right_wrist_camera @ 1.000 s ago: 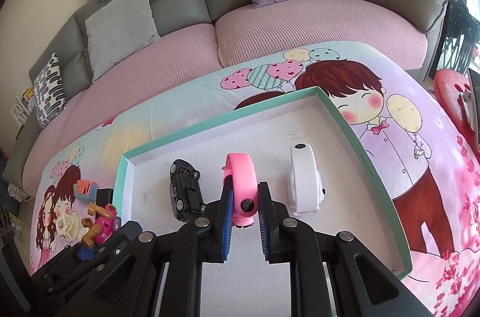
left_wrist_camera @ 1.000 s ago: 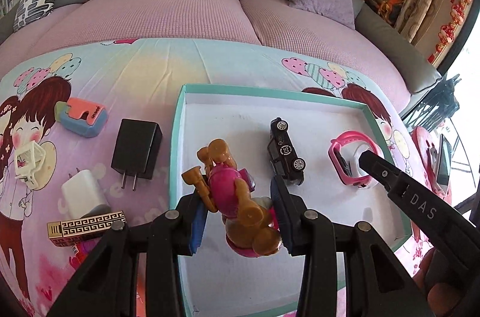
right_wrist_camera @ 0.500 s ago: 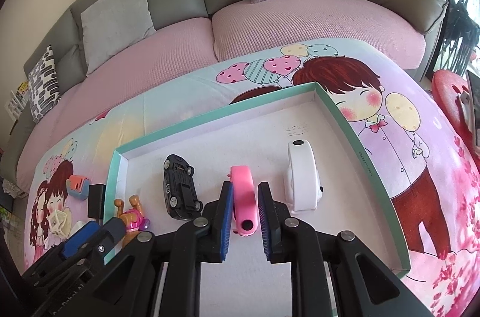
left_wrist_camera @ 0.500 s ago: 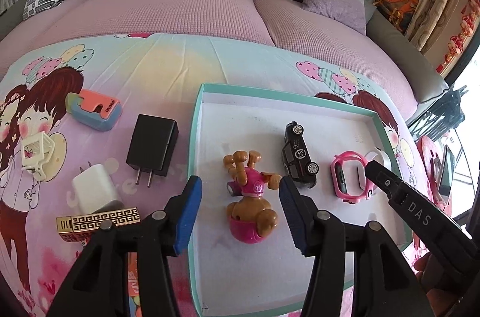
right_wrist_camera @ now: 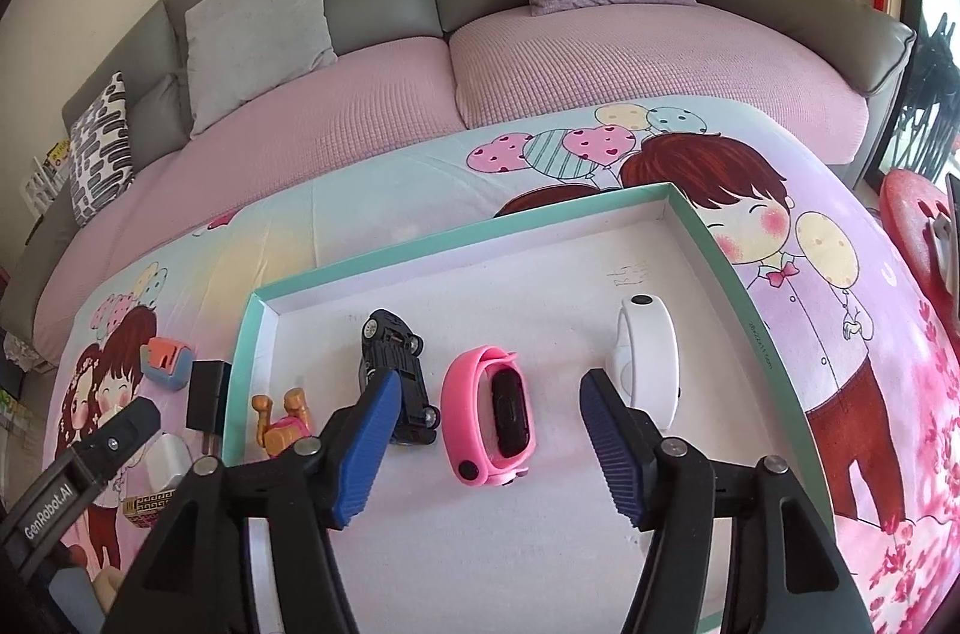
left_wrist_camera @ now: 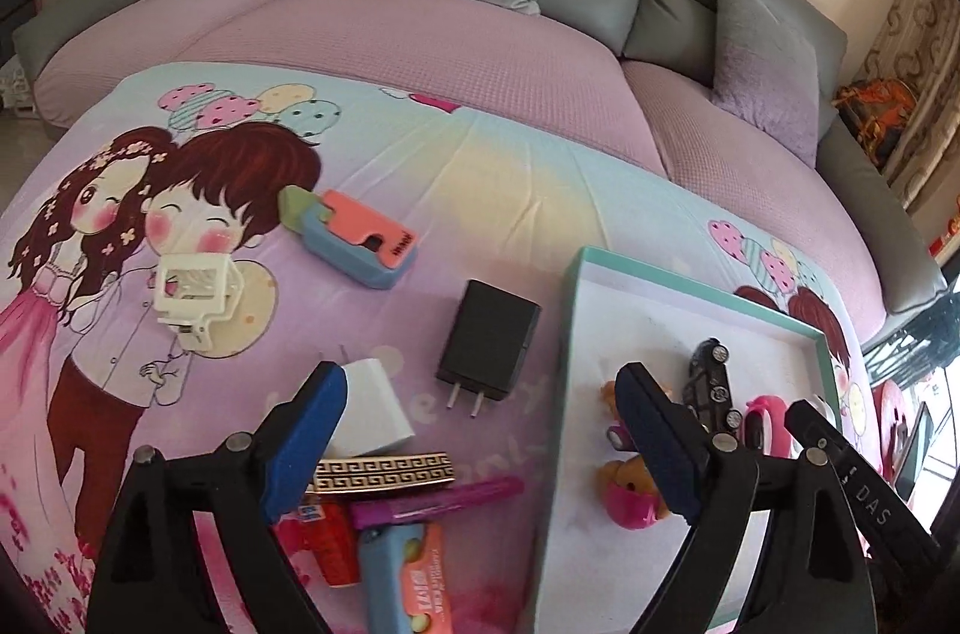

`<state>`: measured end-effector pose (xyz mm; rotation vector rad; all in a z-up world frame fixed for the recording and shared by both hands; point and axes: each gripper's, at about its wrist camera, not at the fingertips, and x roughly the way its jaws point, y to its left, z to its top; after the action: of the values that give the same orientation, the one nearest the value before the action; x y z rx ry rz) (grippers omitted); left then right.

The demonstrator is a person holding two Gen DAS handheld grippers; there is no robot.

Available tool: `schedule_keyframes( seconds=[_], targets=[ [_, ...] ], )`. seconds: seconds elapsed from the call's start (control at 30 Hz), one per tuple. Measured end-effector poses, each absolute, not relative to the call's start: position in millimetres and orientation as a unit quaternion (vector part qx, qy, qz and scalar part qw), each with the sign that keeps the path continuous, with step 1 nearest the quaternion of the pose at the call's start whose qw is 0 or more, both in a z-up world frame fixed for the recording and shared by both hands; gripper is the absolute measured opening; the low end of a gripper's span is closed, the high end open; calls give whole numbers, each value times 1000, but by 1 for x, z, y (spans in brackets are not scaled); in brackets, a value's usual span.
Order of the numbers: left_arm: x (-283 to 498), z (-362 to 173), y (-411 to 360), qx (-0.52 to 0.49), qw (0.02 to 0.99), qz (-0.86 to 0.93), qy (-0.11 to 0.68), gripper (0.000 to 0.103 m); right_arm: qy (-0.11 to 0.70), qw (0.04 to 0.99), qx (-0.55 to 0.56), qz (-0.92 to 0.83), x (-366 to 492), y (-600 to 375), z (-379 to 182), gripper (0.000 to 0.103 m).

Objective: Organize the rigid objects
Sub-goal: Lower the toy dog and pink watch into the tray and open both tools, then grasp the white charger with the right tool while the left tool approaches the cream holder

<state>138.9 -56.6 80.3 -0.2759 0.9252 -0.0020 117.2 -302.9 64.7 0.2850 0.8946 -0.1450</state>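
A teal-rimmed white tray (right_wrist_camera: pixel 480 229) holds a black toy car (right_wrist_camera: pixel 396 382), a pink watch (right_wrist_camera: pixel 489 412), a white band (right_wrist_camera: pixel 648 352) and a brown-and-pink dog toy (right_wrist_camera: pixel 282 418). My right gripper (right_wrist_camera: pixel 489 379) hangs over the pink watch; its jaws are opening and the pads stand clear of the watch lying flat between them. My left gripper (left_wrist_camera: pixel 478 370) is left of the tray (left_wrist_camera: pixel 570 334), jaws opening wide and holding nothing, above a black charger (left_wrist_camera: pixel 489 340), a white charger (left_wrist_camera: pixel 372 409) and a gold patterned box (left_wrist_camera: pixel 381 472). The dog toy (left_wrist_camera: pixel 630 502) lies behind its right finger.
Loose on the printed cloth: a blue-and-orange case (left_wrist_camera: pixel 354 238), a white plastic frame (left_wrist_camera: pixel 195 295), a purple pen (left_wrist_camera: pixel 438 502) and a blue-and-orange pack (left_wrist_camera: pixel 408 568). A pink-and-grey sofa (right_wrist_camera: pixel 600 63) with cushions runs behind the table. The other gripper's finger (left_wrist_camera: pixel 840 454) reaches over the tray's right part.
The left gripper let go of the dog toy in the tray, opened wide and swung left over the loose items. The right gripper opened off the pink watch, which now lies flat.
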Motion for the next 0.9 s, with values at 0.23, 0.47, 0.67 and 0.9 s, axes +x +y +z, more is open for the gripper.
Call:
schedule_keyframes(
  seconds=[0.23, 0.47, 0.67, 0.9],
  targets=[
    [134, 74, -9, -156, 883, 80, 436, 92, 421, 898, 113, -56, 120, -284, 69, 99],
    [121, 71, 38, -172, 875, 158, 424, 92, 404, 910, 91, -33, 121, -261, 75, 103],
    [107, 77, 67, -185, 873, 191, 409, 92, 380, 921, 83, 22, 119, -235, 86, 103],
    [98, 78, 91, -205, 867, 208, 403, 92, 388, 917, 46, 86, 121, -183, 81, 103]
  ],
)
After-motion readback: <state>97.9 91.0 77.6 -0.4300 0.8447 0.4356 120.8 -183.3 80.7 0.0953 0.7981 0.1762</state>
